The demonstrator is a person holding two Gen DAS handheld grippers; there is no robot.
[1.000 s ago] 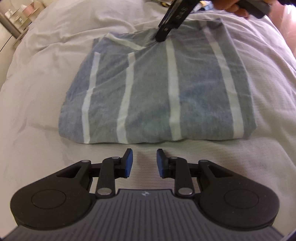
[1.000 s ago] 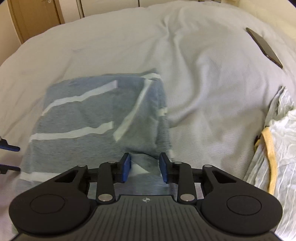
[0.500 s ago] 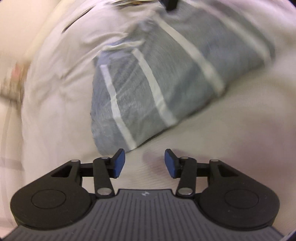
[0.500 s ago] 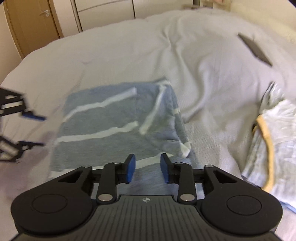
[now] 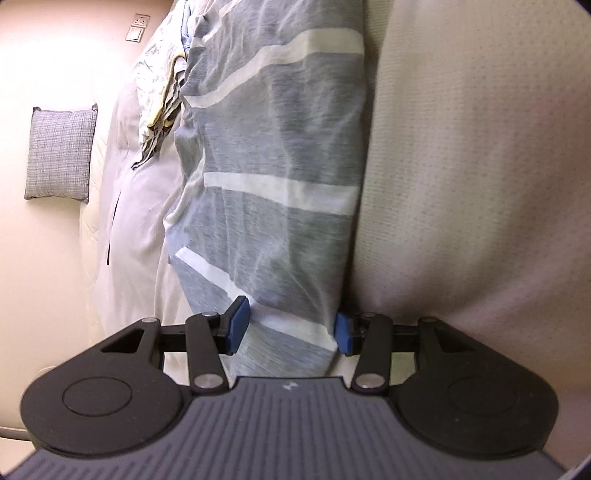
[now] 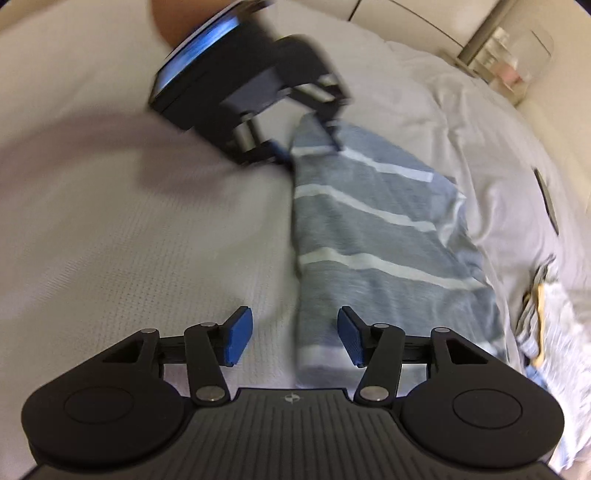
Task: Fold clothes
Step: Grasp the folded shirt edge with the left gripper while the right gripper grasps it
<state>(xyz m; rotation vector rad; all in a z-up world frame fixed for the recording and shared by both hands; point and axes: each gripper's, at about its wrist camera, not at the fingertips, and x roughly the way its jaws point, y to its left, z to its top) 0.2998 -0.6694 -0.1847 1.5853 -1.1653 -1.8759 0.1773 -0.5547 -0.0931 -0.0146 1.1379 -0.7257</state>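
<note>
**Both grippers at the shirt's edge**

My left gripper [image 5: 290,328] is spread wide around the folded shirt [image 5: 280,177], fabric between its pads. My right gripper [image 6: 293,338], equally spread, straddles the shirt's near corner. The shirt lies on the bed [image 6: 147,240].

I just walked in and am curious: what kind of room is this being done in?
Most likely a bedroom. The striped grey garment lies on a bed covered by a pale bedspread, a checked cushion sits at one side, and cupboard doors stand behind.
</note>
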